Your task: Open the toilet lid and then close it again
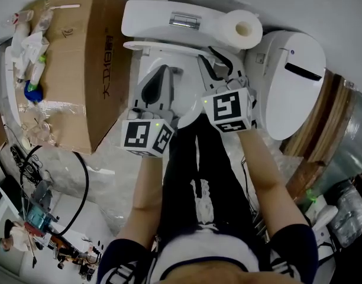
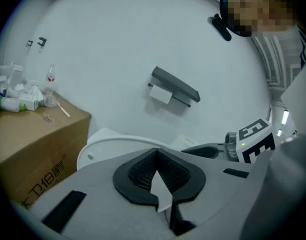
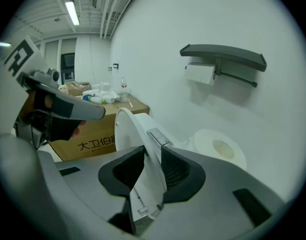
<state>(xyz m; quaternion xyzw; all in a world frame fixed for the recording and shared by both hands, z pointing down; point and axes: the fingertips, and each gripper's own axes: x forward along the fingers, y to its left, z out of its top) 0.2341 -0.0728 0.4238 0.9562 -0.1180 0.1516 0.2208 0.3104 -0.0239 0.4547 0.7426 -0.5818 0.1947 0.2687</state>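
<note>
The toilet lid (image 3: 128, 126) stands raised, nearly upright, its thin edge towards the person and the tank (image 1: 169, 16) just behind it. The right tongs (image 3: 152, 151) are closed on the lid's near edge, with a dark pad against each face of it. The left tongs (image 2: 157, 151) are held just beside the lid on its other side; their pads are pressed together at the tips with nothing gripped, and only a sliver of white shows through the gap lower down. A toilet roll (image 1: 245, 29) sits on the tank's right end. On the wall above hangs a grey paper holder (image 3: 223, 59) with a roll under it. A big cardboard box (image 1: 80, 70) stands to the left of the toilet, with bottles and crumpled tissues (image 1: 30, 46) heaped on its far end. The person stands right in front of the bowl, both forearms stretched towards it.
</note>
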